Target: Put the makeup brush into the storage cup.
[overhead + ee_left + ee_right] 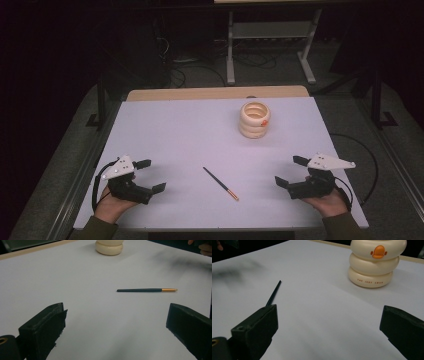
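A thin dark stick with a gold end (220, 183) lies flat on the white table (180, 130), near the front middle; it also shows as the stick (146, 290) and the stick (273, 293), partly behind a jaw. A cream ringed holder with an orange duck mark (254, 120) stands upright toward the back, seen again as the holder (109, 246) and the holder (375, 262). My left gripper (150, 176) rests at the front left, open and holding nothing. My right gripper (290, 171) rests at the front right, open, nothing between its jaws.
A wooden strip (215, 93) borders the table's far edge. Beyond it stand a grey metal frame (270, 45) and cables on the floor. A black cable (367, 165) loops off the table's right side.
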`<state>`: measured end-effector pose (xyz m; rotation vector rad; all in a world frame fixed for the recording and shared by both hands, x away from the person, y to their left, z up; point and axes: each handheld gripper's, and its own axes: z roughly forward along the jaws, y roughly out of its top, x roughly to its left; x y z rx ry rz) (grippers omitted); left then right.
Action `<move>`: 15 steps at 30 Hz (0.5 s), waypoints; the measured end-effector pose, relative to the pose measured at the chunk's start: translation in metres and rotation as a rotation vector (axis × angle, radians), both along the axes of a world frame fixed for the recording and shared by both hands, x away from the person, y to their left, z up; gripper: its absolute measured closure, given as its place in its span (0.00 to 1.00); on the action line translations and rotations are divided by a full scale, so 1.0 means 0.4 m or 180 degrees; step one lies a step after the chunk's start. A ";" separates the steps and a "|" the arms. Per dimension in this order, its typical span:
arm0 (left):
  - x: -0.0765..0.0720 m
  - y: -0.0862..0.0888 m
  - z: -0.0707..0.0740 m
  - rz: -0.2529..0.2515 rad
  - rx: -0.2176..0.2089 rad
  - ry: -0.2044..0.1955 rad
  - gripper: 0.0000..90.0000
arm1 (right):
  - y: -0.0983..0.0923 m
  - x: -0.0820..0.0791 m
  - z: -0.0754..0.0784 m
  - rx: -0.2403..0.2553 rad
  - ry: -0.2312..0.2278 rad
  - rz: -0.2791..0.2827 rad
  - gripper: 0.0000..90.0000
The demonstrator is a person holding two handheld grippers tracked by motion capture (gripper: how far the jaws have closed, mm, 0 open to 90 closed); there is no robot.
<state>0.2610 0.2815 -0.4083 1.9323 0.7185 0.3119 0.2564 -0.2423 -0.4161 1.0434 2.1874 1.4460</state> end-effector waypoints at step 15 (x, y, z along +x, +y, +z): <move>0.000 -0.002 0.004 -0.0024 0.0018 -0.0007 0.02 | 0.002 0.012 -0.003 0.0027 0.0024 0.0040 0.01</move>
